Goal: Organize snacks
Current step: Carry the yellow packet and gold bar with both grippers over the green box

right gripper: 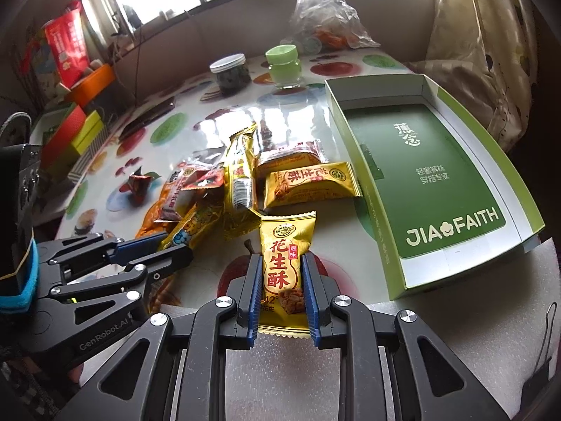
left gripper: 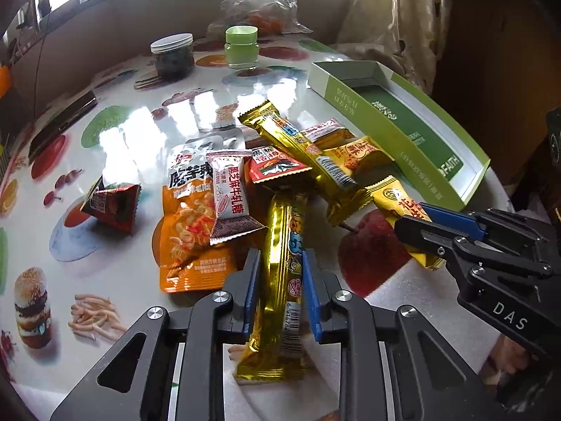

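A pile of snack packets (left gripper: 266, 175) lies on the fruit-print table. My left gripper (left gripper: 280, 263) is shut on a long gold snack stick (left gripper: 282, 273), whose far end rests in the pile; it also shows in the right wrist view (right gripper: 186, 231). My right gripper (right gripper: 282, 270) is shut on a yellow peanut crisp packet (right gripper: 284, 263), seen from the side in the left wrist view (left gripper: 403, 210). A green and white open box (right gripper: 431, 182) lies empty to the right of the pile (left gripper: 403, 126).
A red triangular packet (left gripper: 112, 207) lies left of the pile. A dark jar (left gripper: 173, 56), a green-lidded jar (left gripper: 242, 47) and a plastic bag (left gripper: 259, 3) stand at the back. A dark flat object (left gripper: 63, 122) lies at the left. Coloured boxes (right gripper: 70, 133) are beyond the table's left edge.
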